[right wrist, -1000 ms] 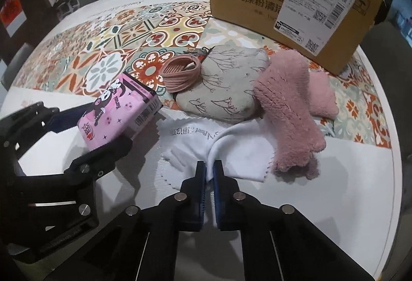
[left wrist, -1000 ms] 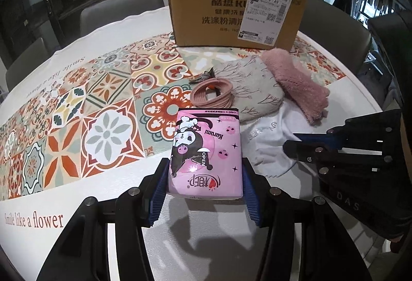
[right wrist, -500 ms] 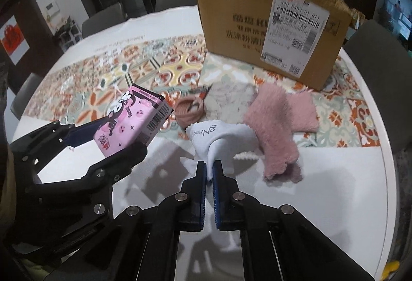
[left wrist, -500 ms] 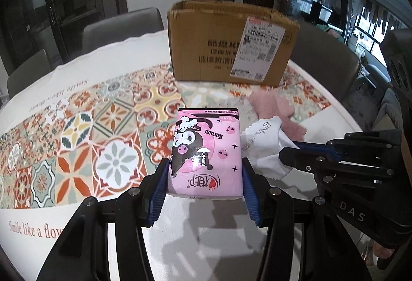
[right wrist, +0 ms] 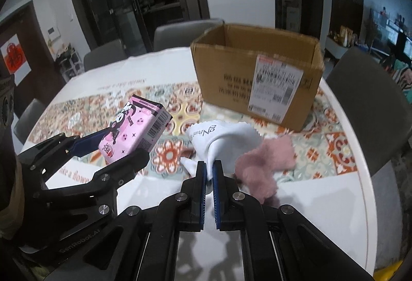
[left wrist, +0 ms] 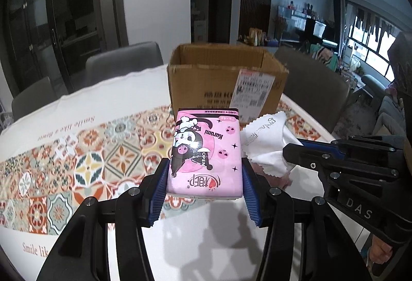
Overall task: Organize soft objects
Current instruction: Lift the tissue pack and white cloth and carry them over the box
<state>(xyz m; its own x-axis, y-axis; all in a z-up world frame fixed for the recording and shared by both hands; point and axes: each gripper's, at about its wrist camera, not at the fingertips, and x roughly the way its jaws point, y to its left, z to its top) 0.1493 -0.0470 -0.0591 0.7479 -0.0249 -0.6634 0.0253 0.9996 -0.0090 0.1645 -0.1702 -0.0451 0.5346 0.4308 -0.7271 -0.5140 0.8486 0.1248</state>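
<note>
Left gripper [left wrist: 204, 187]: my jaws half open, clamped on the tissue pack [left wrist: 204, 154], off the worktop [left wrist: 77, 98]
Right gripper [right wrist: 209, 172]: closed on the cloth [right wrist: 221, 136], dangling
Risk: cloth may slip from my thin pinch
Room: box [right wrist: 257, 80] open-topped ahead; path clear; sock [right wrist: 265, 159] below

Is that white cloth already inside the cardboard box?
No, the white cloth hangs pinched in the right hand-held gripper, in front of the open cardboard box, not in it.

"Kuromi", "OPEN" on tissue pack [left wrist: 204, 157]
</note>
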